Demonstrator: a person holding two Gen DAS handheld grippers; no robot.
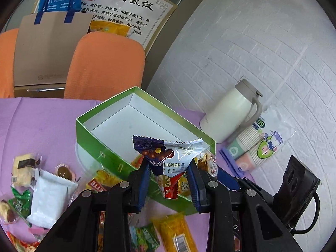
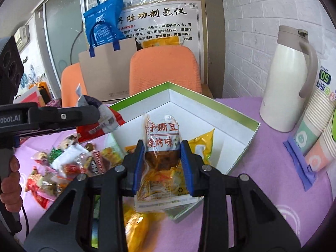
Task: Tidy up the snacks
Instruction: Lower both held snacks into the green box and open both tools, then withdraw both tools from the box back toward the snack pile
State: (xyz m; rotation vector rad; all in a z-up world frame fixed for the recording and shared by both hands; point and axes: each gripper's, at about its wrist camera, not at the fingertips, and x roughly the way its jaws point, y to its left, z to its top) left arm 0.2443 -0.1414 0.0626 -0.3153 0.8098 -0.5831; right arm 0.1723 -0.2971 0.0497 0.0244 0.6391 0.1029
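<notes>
Now the green box (image 2: 241, 116) sits open at twelve o'clock, the right gripper (image 2: 162, 166) clamped on a clear tofu snack packet (image 2: 161, 134) above it, the left gripper (image 1: 169, 180) pinching a blue-and-white candy wrapper (image 1: 168, 153).

Bright, even light; fisheye-warped edges.

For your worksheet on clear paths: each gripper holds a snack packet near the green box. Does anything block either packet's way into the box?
Nothing visible does. The green box is open-topped, and the right gripper and left gripper hold the clear packet and the blue and white packet at its near edge.
</notes>
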